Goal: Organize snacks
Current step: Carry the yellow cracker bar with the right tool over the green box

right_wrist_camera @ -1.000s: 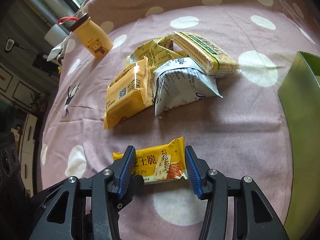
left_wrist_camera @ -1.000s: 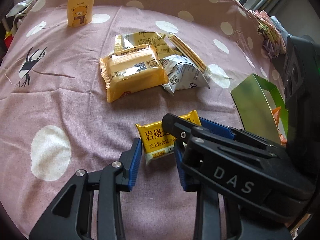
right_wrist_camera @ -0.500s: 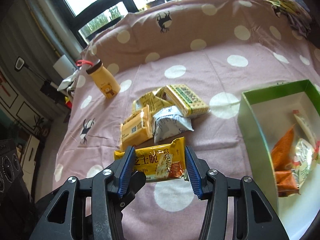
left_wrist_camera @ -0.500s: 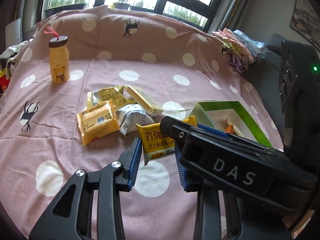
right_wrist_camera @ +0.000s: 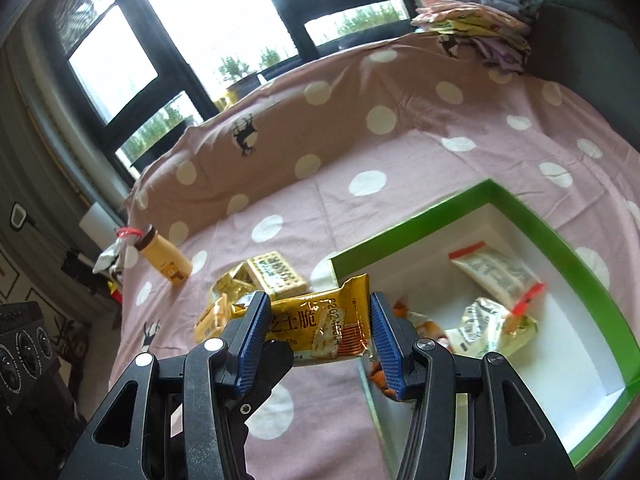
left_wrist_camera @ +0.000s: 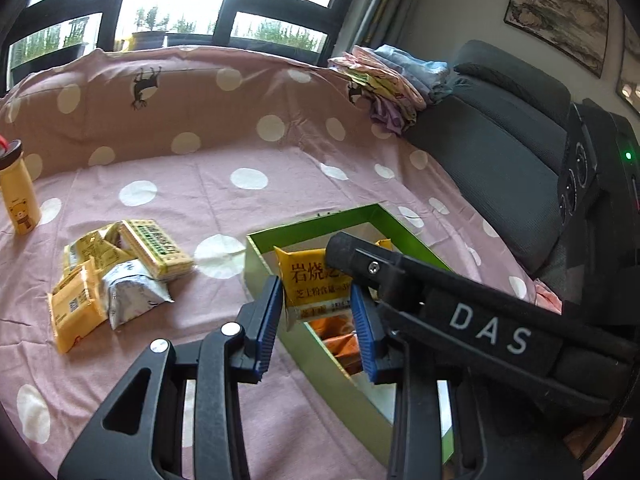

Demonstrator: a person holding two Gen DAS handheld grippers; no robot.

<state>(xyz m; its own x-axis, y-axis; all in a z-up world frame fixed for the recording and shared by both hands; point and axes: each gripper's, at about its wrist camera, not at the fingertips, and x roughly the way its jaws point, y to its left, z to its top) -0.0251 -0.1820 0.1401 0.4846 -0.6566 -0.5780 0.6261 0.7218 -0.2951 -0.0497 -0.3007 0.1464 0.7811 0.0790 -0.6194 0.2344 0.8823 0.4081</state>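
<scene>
The left claw [left_wrist_camera: 316, 312] is clenched on a yellow packet [left_wrist_camera: 310, 280], held up at the near left corner of the green box [left_wrist_camera: 280, 236]. The right claw [right_wrist_camera: 318, 332] is clamped across the width of a 2nd, golden packet [right_wrist_camera: 320, 324], which hangs over the pink cloth [right_wrist_camera: 360, 152] just left of the box's near wall. I judge this to be the carry step: both packets are lifted and on their way to the box, which already holds a few snacks [right_wrist_camera: 496, 276]. Next, each claw needs to come over the box's white floor, lower, and let go. After that, 4 or so packets in the pile [left_wrist_camera: 116, 272] on the cloth remain to fetch.
</scene>
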